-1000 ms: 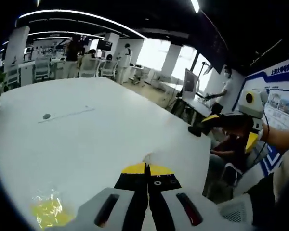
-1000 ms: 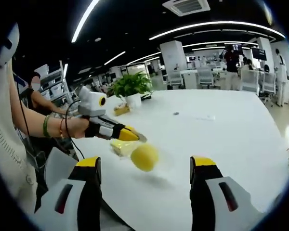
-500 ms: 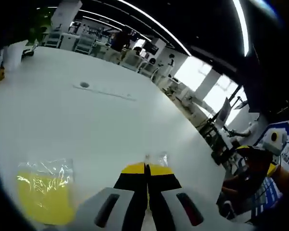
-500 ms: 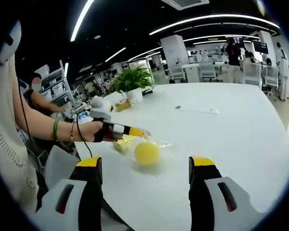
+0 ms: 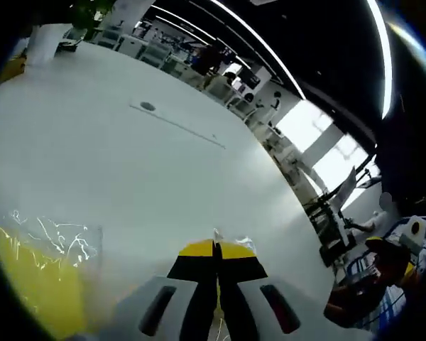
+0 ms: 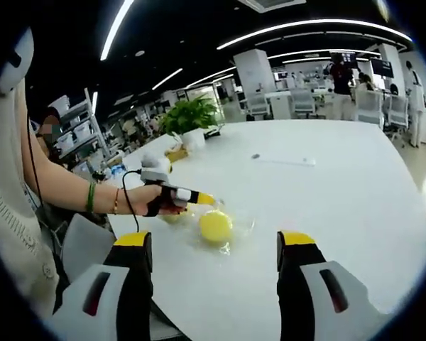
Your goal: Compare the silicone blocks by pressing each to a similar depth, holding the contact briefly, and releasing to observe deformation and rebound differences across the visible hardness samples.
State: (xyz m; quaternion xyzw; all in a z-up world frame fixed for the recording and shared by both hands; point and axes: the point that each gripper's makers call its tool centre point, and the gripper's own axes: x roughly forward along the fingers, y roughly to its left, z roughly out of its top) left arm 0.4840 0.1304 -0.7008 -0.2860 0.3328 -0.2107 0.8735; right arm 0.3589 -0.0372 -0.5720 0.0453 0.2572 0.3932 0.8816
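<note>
A round yellow silicone piece (image 6: 215, 226) lies in a clear bag (image 6: 238, 231) on the white table (image 6: 326, 185), just ahead of and between the jaws of my right gripper (image 6: 214, 241), which stands open. My left gripper (image 6: 207, 200) comes in from the left, held by a hand, with its tip at the bag's near edge. In the left gripper view the left gripper (image 5: 214, 244) is shut, with a scrap of clear plastic (image 5: 236, 241) pinched at its tips. A flat yellow block in its own clear bag (image 5: 35, 280) lies to its lower left; it also peeks out under the left gripper (image 6: 172, 215).
A potted plant (image 6: 188, 114) stands at the table's far left corner. A small dark round spot (image 5: 148, 106) and a thin line mark the tabletop. Chairs, desks and people stand beyond the far edge. The table's edge drops off at the right (image 5: 298, 234).
The bagged round piece, hanging from the left gripper a second ago, now rests on the table. The left gripper has dropped lower and its view has rolled. The right gripper stays open.
</note>
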